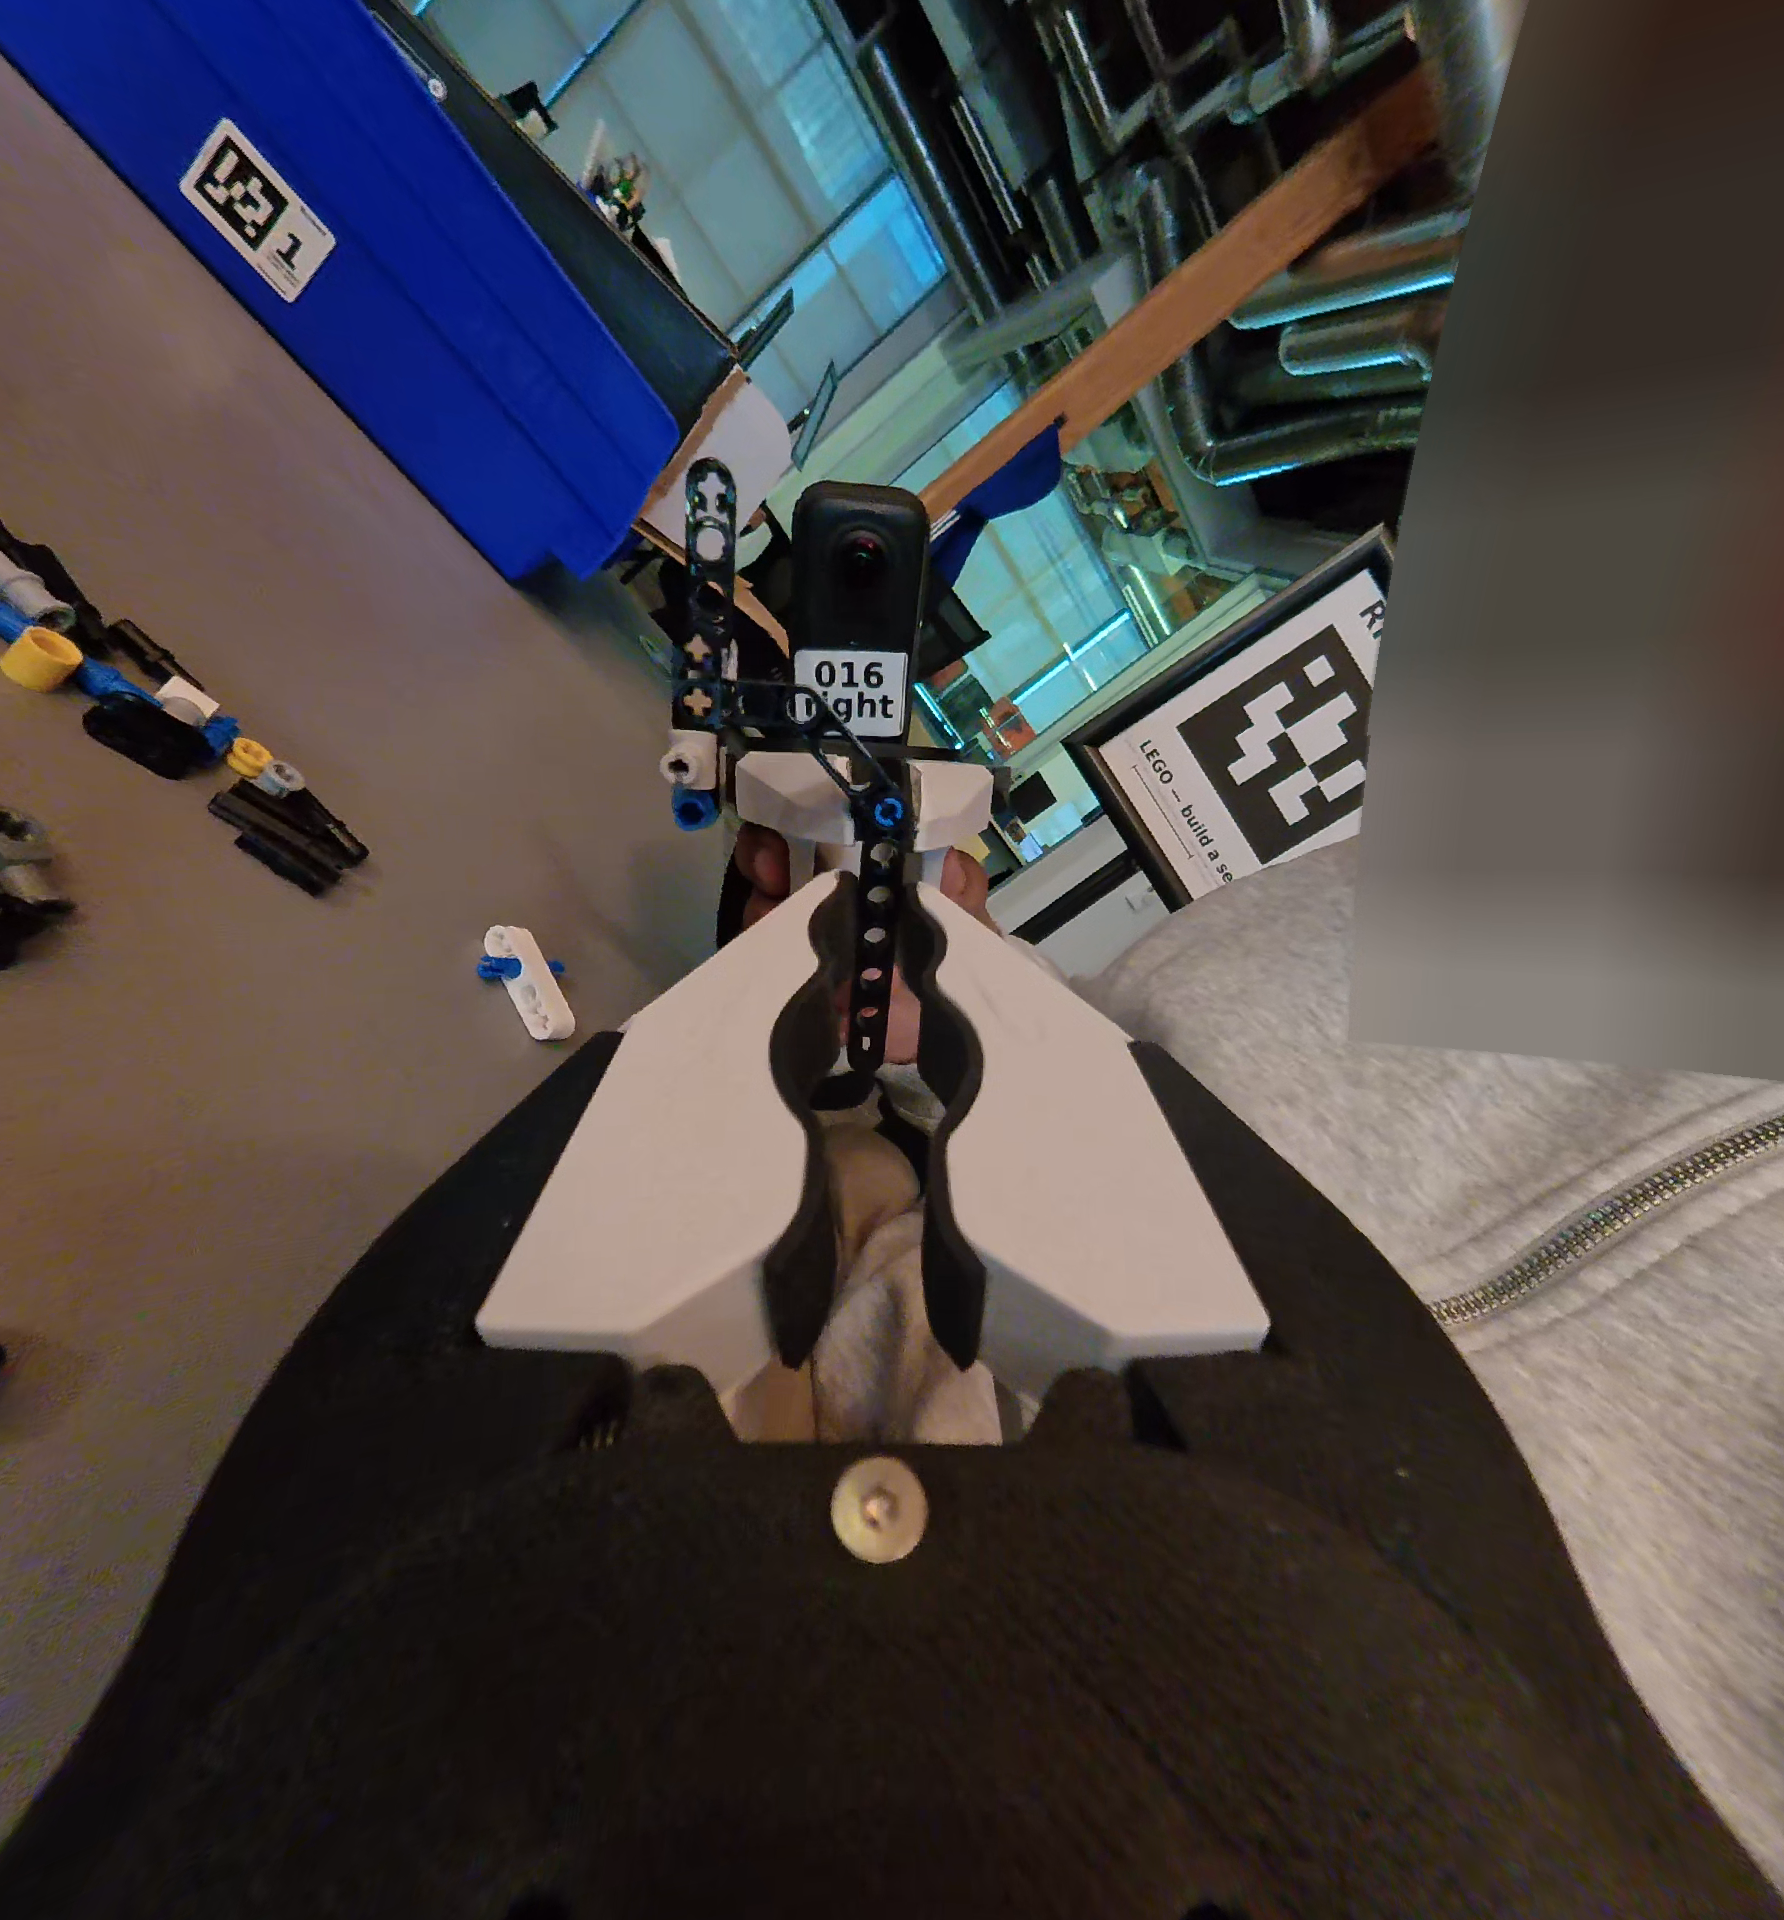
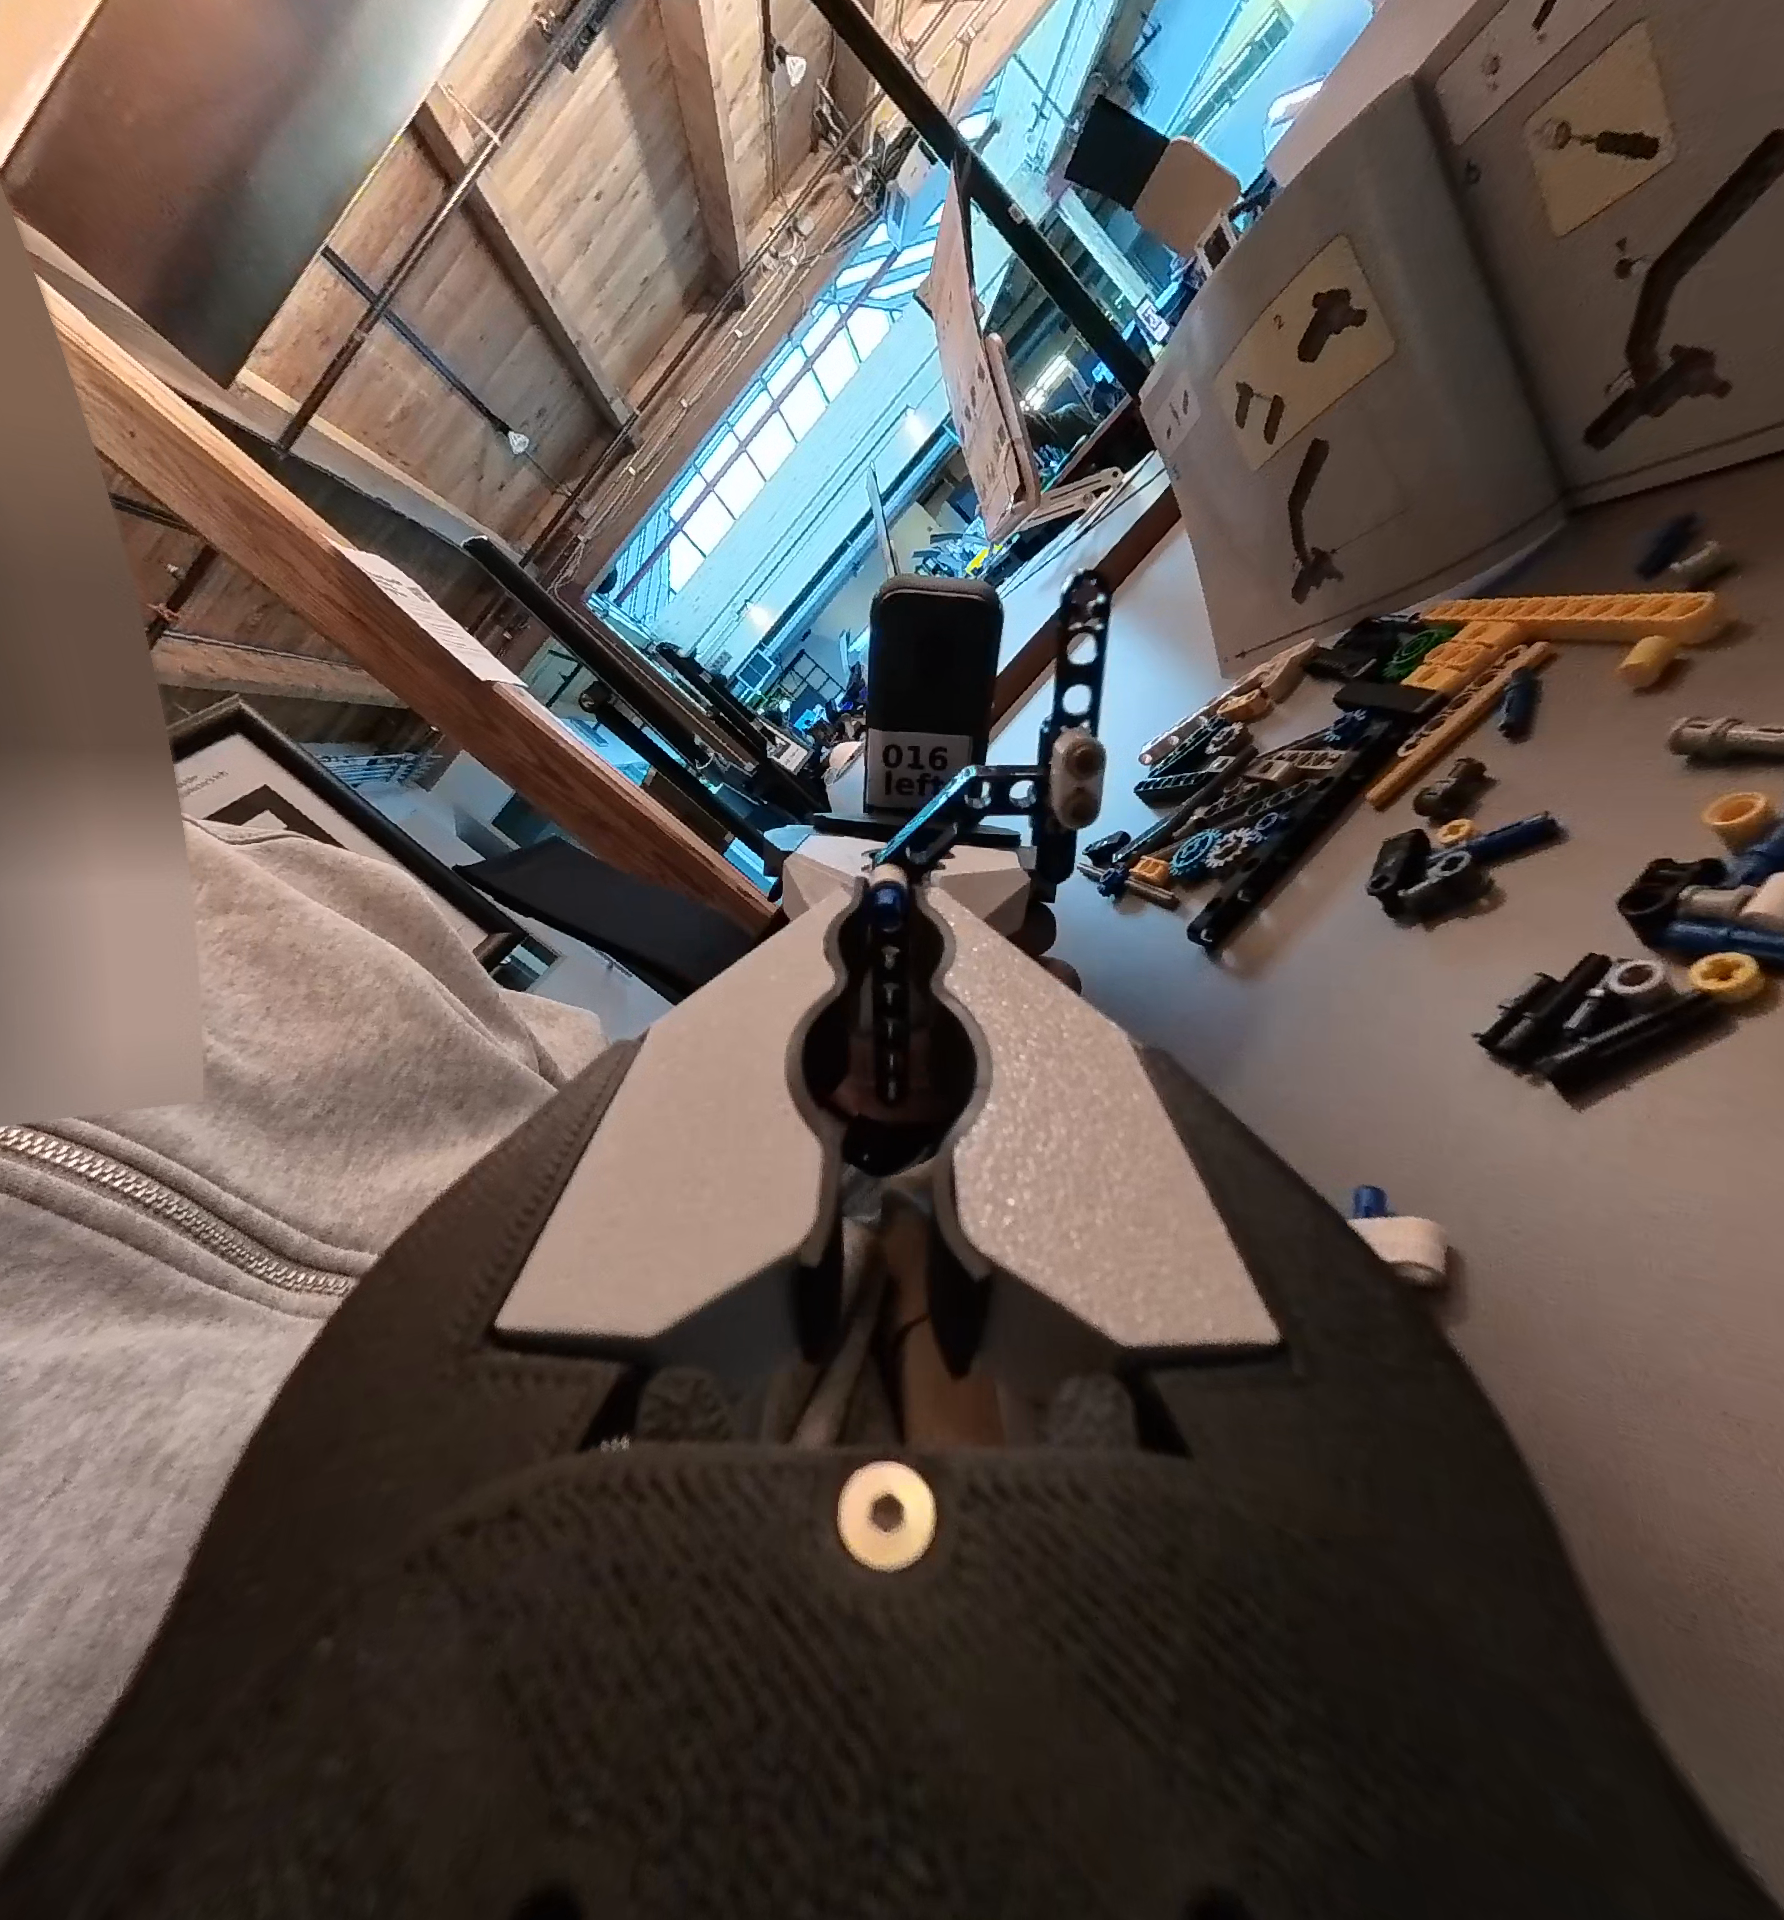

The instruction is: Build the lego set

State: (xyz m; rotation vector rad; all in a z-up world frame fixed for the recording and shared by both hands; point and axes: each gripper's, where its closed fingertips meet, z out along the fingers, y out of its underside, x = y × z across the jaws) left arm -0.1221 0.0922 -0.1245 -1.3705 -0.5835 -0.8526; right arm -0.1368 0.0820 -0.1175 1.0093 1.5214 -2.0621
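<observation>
Two grippers met nose to nose above the grey table [image 2: 1490, 1195] as you held a half-built black lego assembly [image 1: 732, 717] between them. Your left gripper [image 1: 877, 914] was clamped on a black holed beam [image 1: 875, 956] whose far end carried a blue pin [image 1: 886, 812]; your right gripper [image 2: 886, 914] was closed on the opposite black beam [image 2: 886, 1023], seen edge-on between its pads. From that joint the assembly ran sideways to a taller upright black beam [image 2: 1075, 665] with a small white connector [image 2: 1075, 774] fixed beside it, all held clear of the table. In the left wrist view a white short beam with a blue pin [image 1: 526, 982] lay alone on the table, just left of your gripper, with loose black, blue and yellow parts [image 1: 140, 707] farther left and a blue bin [image 1: 368, 260] at the far edge. In the right wrist view a heap of loose pieces [image 2: 1387, 769] spread across the table to the right, near the open instruction booklet [image 2: 1387, 364] standing at the far side. Your grey zipped sweatshirt [image 2: 192, 1195] filled the near left.
</observation>
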